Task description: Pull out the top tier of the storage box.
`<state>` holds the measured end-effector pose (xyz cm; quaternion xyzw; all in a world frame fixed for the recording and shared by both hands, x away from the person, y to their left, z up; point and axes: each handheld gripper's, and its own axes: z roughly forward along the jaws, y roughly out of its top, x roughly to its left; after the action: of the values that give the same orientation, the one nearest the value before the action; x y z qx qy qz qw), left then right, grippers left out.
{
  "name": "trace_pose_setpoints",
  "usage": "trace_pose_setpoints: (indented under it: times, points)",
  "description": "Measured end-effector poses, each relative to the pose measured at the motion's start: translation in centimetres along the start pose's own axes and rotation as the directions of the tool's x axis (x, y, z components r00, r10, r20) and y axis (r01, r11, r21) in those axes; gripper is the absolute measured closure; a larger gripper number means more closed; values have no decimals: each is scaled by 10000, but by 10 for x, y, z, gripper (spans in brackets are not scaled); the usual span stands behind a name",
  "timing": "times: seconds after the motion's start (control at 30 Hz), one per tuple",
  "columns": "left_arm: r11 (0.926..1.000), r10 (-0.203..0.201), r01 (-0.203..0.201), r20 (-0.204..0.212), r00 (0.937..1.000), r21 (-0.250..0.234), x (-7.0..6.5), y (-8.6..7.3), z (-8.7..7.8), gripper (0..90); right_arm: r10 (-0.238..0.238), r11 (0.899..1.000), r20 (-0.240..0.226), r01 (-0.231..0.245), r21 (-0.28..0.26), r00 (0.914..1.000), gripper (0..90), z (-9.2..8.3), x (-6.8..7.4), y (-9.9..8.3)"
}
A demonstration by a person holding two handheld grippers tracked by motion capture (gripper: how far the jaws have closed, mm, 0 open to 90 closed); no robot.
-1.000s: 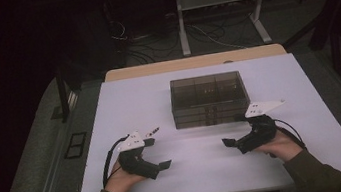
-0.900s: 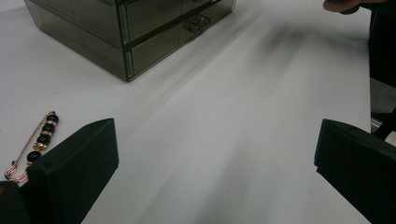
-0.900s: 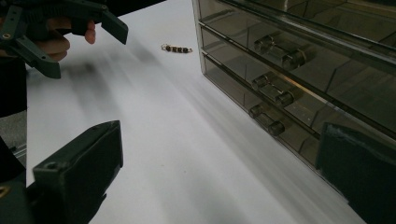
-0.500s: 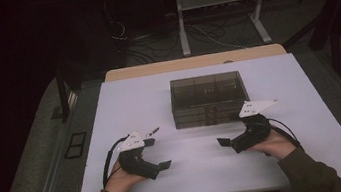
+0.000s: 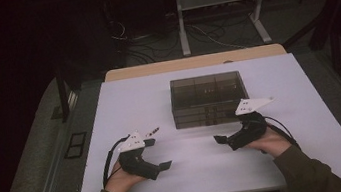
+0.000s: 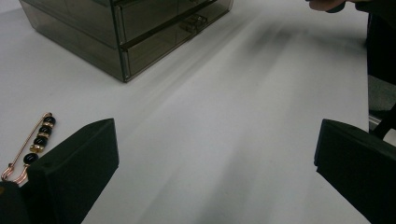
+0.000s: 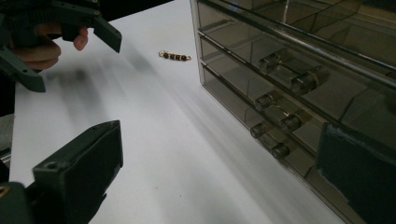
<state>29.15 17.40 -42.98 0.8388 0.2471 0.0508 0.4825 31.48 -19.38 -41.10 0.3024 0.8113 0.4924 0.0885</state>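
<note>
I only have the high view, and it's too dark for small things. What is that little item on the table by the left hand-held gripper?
Observer: The left gripper view shows a gold-coloured pin strung with black beads, lying flat on the table.
Operator: Does the dark box have drawers?
Observer: Yes. In the right gripper view the smoky see-through box has three stacked drawer fronts, each with clear handles.
Operator: Is the right hand-held gripper ready to take one?
Observer: Seemingly. The right hand-held gripper has its jaws wide apart with nothing between them, close to the lowest drawer front.
</note>
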Motion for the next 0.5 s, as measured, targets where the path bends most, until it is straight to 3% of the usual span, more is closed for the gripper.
trace_pose_setpoints:
  times: [0.33, 0.5]
  points:
    - [10000, -68, 68, 54, 10000, 39, 0, -1, 2, 0, -78, 9998, -79, 76, -178, 9999, 5, 5, -1, 0]
    - [10000, -70, 70, -8, 10000, -40, 1, -2, 1, 0, -205, 9996, 100, 206, -183, 9997, 5, 2, 0, 0]
